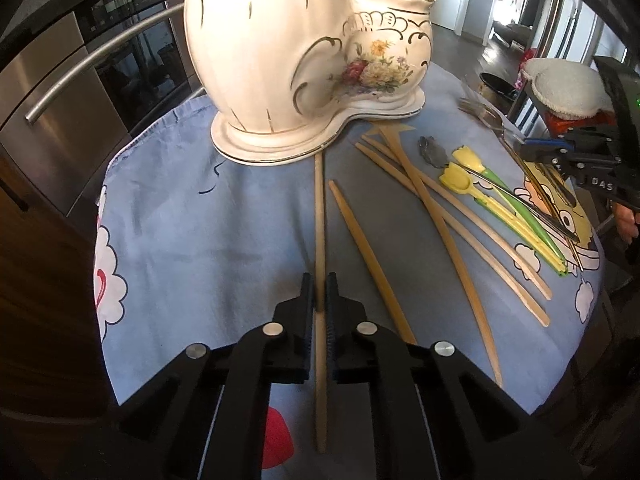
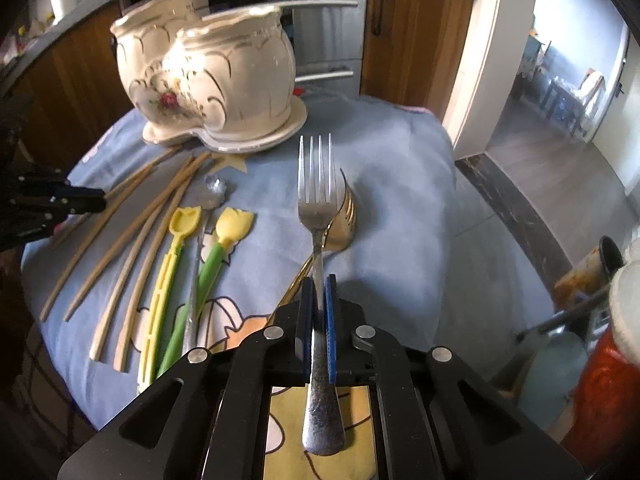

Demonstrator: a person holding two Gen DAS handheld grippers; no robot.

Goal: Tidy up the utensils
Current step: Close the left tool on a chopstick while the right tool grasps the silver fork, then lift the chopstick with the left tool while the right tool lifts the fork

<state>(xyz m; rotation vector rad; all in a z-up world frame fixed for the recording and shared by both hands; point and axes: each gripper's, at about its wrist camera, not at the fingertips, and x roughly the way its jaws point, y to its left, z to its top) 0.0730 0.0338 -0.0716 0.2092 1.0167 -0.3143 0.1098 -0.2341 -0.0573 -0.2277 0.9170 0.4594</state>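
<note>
A blue cartoon-print cloth [image 1: 192,216] covers my table; on it stands one cream ceramic utensil holder [image 1: 280,60] with two joined pots, gold trim and painted flowers; behind it sits one steel oven [image 1: 72,92] with a long bar handle. I count six wooden chopsticks: five lie loose on the cloth, and the sixth chopstick [image 1: 319,208] runs straight from the holder's base into my left claw [image 1: 319,292], whose jaws are pinched narrow on it. Right of the sticks lie two yellow tulip-headed plastic spoons [image 2: 188,224], one on a green stem, and one slim metal spoon [image 2: 214,194] between them. My right claw [image 2: 319,292] is clamped tight on one steel fork [image 2: 318,200], tines pointing toward the holder; one gold fork [image 2: 340,232] lies just under it. The right claw's body reads "DAS" in the left view.
</note>
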